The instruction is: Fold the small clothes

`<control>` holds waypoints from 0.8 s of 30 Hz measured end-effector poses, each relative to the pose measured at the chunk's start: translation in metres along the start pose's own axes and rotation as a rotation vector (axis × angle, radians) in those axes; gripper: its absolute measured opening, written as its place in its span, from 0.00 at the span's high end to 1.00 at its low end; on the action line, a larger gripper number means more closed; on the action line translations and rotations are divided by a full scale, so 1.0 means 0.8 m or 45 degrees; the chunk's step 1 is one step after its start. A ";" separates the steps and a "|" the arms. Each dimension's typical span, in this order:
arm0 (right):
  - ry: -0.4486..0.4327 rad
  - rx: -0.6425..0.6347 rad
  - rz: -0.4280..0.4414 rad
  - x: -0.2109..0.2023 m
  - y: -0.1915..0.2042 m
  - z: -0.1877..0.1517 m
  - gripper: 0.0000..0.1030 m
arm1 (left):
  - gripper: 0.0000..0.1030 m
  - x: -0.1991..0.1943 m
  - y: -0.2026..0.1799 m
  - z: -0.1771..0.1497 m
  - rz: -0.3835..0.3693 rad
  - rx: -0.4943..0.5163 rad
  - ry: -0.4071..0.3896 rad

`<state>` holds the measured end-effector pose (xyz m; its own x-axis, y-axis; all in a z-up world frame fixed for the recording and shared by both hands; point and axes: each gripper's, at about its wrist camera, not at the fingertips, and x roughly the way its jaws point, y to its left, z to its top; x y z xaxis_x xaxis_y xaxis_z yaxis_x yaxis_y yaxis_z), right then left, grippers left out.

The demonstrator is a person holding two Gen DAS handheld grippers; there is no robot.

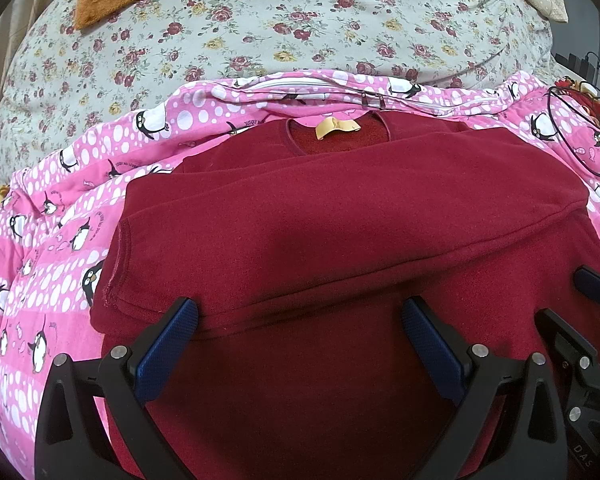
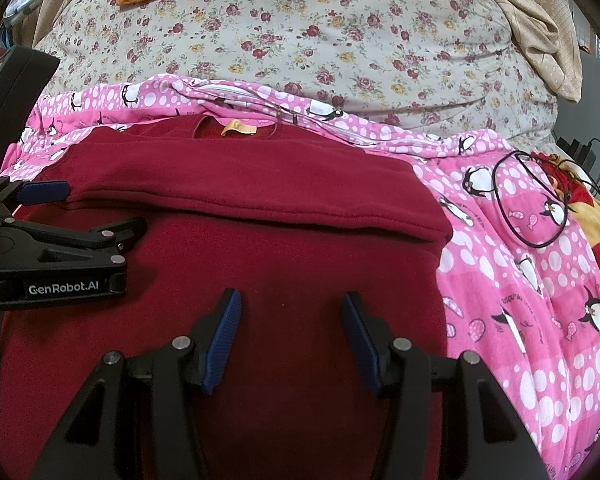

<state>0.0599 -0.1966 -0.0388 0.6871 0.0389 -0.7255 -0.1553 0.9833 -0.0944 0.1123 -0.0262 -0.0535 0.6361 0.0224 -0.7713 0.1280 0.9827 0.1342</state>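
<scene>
Left wrist view shows a dark red sweater (image 1: 340,216) lying flat on a pink penguin-print quilt (image 1: 52,248), its sleeves folded across the body and a yellow neck label (image 1: 336,127) at the far end. The left gripper (image 1: 300,324) hovers over the near hem with jaws spread wide, nothing between them. In the right wrist view the right gripper (image 2: 290,320) sits moderately open above the same fabric, gripping nothing. Beyond lies a floral duvet (image 2: 340,32); a black cable (image 2: 532,200) loops on the quilt.
</scene>
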 end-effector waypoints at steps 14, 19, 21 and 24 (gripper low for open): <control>-0.002 -0.006 -0.023 0.001 -0.001 0.000 0.43 | 0.13 0.000 0.001 0.000 0.001 -0.001 0.000; -0.001 -0.005 -0.033 0.001 0.001 0.000 0.41 | 0.13 0.000 0.000 0.000 0.001 -0.001 0.000; -0.001 -0.007 -0.034 0.001 0.002 0.000 0.41 | 0.13 0.000 0.001 0.000 0.001 -0.001 0.000; -0.002 -0.007 -0.034 0.001 0.001 0.000 0.41 | 0.13 0.000 0.000 0.000 0.001 -0.001 0.000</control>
<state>0.0602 -0.1955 -0.0391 0.6920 0.0131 -0.7218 -0.1411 0.9830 -0.1173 0.1122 -0.0263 -0.0536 0.6364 0.0230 -0.7710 0.1270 0.9828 0.1342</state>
